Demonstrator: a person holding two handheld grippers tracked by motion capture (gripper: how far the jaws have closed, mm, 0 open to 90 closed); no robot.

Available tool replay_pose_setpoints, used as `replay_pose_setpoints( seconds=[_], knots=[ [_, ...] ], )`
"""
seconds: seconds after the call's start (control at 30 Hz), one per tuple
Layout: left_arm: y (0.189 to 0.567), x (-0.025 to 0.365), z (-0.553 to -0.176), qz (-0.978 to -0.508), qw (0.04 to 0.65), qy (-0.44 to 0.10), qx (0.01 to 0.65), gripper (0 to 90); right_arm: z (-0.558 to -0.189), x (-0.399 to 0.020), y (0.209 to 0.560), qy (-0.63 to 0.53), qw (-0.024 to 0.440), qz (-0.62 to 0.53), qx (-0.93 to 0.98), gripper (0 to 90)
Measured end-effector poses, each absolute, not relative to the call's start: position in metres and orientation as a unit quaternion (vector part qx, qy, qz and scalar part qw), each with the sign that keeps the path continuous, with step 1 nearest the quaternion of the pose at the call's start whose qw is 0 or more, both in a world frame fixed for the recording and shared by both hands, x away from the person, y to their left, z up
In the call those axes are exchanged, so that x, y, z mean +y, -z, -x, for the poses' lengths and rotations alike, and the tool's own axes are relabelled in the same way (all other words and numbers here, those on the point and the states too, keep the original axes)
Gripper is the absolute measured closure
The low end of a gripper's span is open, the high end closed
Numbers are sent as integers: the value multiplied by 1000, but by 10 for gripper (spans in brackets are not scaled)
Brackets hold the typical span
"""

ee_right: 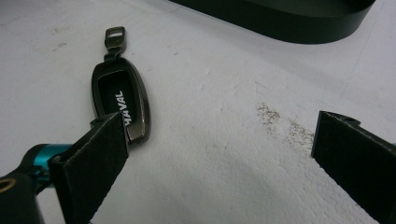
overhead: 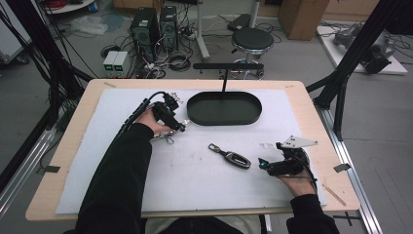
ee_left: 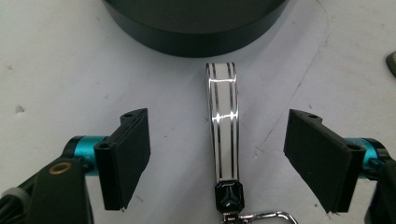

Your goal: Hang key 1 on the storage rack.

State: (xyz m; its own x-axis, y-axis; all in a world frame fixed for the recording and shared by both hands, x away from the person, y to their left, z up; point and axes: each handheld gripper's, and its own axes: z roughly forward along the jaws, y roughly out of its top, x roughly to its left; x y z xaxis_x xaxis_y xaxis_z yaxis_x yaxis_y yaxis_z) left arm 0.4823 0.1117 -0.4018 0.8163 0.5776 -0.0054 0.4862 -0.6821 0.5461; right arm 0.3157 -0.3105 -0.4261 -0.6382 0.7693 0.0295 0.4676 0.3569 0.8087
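Observation:
A white strap with black and silver stripes (ee_left: 222, 126) lies on the white mat, ending in a black cap and a metal clasp (ee_left: 259, 217). My left gripper (ee_left: 217, 161) straddles it with both pads apart from the strap, so it is open. In the high view that left gripper (overhead: 176, 127) sits left of the black oval tray (overhead: 224, 108). A dark car key fob (overhead: 235, 159) marked HAVAL (ee_right: 120, 105) lies mid-mat. My right gripper (overhead: 262, 165) rests just right of it, open, its left pad (ee_right: 95, 161) close to the fob's end.
The tray's rim (ee_left: 196, 32) curves just beyond the strap's far end. A black stand (overhead: 227, 68) rises behind the tray. The white mat (overhead: 146, 190) covers the wooden table. Cables, computers and a stool stand on the floor behind.

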Motion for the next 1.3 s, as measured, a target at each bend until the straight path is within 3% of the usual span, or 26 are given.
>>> replay_pose_setpoints(
  seconds=[0.43, 0.63, 0.77, 0.87, 1.3],
  knots=[
    [415, 102, -488, -917, 265, -84, 287, 361, -317, -311, 428, -418, 174, -385, 804, 32],
    [421, 96, -487, -918, 263, -90, 281, 463, -317, -309, 429, -410, 178, -383, 808, 32],
    [423, 95, -487, -919, 264, -84, 282, 554, -316, -310, 427, -413, 192, -385, 803, 32],
    [423, 94, -487, -918, 270, -90, 276, 725, -315, -312, 426, -418, 198, -387, 798, 32],
    [415, 102, -488, -912, 272, -84, 295, 740, -315, -311, 426, -423, 196, -381, 799, 32]
  ],
)
